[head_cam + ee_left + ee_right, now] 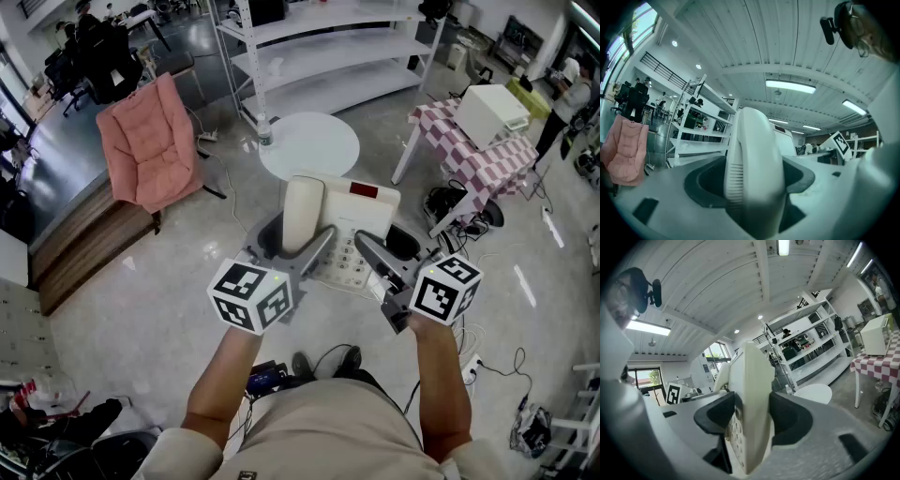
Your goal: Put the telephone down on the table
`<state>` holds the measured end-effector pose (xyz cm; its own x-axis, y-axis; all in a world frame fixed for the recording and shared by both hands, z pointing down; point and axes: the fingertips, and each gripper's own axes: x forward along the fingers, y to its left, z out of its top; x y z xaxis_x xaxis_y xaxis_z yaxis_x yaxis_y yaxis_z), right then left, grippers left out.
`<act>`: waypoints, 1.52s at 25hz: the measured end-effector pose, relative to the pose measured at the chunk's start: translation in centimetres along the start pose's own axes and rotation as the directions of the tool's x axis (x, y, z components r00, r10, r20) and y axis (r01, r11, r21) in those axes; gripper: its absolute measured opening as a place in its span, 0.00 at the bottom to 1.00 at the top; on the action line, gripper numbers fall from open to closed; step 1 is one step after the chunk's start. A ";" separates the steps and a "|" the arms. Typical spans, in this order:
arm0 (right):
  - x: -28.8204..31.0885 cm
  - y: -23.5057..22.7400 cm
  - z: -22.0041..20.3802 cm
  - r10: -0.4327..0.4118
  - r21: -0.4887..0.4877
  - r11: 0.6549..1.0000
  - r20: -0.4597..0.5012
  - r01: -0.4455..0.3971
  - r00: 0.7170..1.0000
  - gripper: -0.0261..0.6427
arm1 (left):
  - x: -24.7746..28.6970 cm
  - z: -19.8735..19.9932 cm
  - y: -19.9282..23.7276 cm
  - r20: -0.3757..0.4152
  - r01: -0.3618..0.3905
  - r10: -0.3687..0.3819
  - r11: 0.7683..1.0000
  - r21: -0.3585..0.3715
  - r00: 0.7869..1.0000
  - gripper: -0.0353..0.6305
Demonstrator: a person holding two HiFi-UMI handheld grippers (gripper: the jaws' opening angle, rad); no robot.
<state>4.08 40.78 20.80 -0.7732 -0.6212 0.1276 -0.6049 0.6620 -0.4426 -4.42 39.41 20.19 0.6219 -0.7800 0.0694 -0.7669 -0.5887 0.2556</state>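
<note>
Telephone is carried in the air, roughly level and keypad up, over bare floor. It has not yet been set down. A round white surface is noted just beyond it in the head view. A checkered surface lies farther off to the right.

The two-sided hold is judged deliberate. The handset only rests in its cradle, so it is pinned on its own while the base is carried from the other side. The set is thereby kept from tipping and the handset from sliding off.

Left tongs are clamped on the handset. In the left gripper view the handset fills the gap, with the dark pads pressed on both flanks.

Right tongs are clamped on the base's right edge. In the right gripper view that edge is seen end-on between the pads, keys showing on one face. One jaw is laid over the top, the other beneath.

Pose: both forearms are extended forward from the body, near parallel. Both tongs are pointed about level, away from the person. The marker cubes are held side by side.

Lowering is judged to need both hands moved together, so the base stays flat.
</note>
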 end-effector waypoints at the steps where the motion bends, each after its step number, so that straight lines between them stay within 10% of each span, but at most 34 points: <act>1: 0.0 -0.1 0.0 -0.002 0.001 1.000 -0.001 0.002 1.000 0.36 | 0.1 -0.1 0.0 -0.001 0.001 -0.001 1.000 -0.001 1.000 0.55; 38: 6.4 -3.9 -1.2 0.014 0.067 0.998 -0.040 -0.011 0.999 0.36 | 2.9 -1.7 6.6 -0.043 -0.031 0.029 0.999 -0.026 0.999 0.55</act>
<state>1.22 34.72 24.39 -0.7885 -0.5947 0.1569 -0.5821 0.6391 -0.5028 -7.38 33.62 23.71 0.6053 -0.7872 0.1180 -0.7811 -0.5589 0.2783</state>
